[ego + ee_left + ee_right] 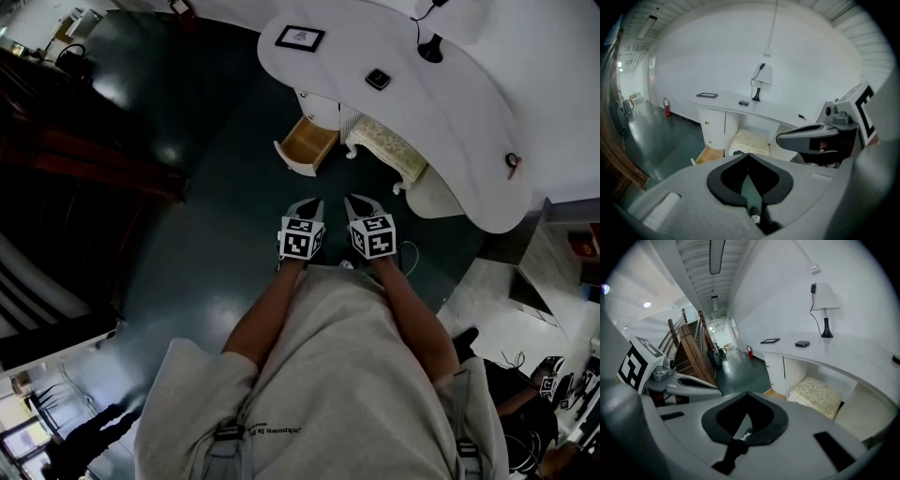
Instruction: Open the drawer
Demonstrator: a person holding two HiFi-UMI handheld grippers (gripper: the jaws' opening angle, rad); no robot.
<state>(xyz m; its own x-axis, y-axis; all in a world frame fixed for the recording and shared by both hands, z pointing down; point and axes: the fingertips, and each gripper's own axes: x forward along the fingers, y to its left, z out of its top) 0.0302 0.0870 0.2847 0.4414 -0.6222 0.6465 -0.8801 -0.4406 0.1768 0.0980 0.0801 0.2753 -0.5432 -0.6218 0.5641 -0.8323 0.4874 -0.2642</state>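
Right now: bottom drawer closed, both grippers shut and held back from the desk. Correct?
No. The drawer is open: the head view shows it pulled out of the desk, wooden inside exposed. The rest holds: left gripper and right gripper are both shut, held back from the desk.

A white desk (412, 112) with a curved top stands against the wall on a dark green floor (216, 234). A black picture frame (300, 38) lies flat at the top's left end. A small dark box (378, 79) sits near the middle, close to the front edge. A lamp (430, 49) stands behind it by the back edge. A small dark object (512, 161) rests at the right end. Under the left end a drawer (307, 143) stands pulled out, with a cushioned stool (386, 148) on the floor just beside it.
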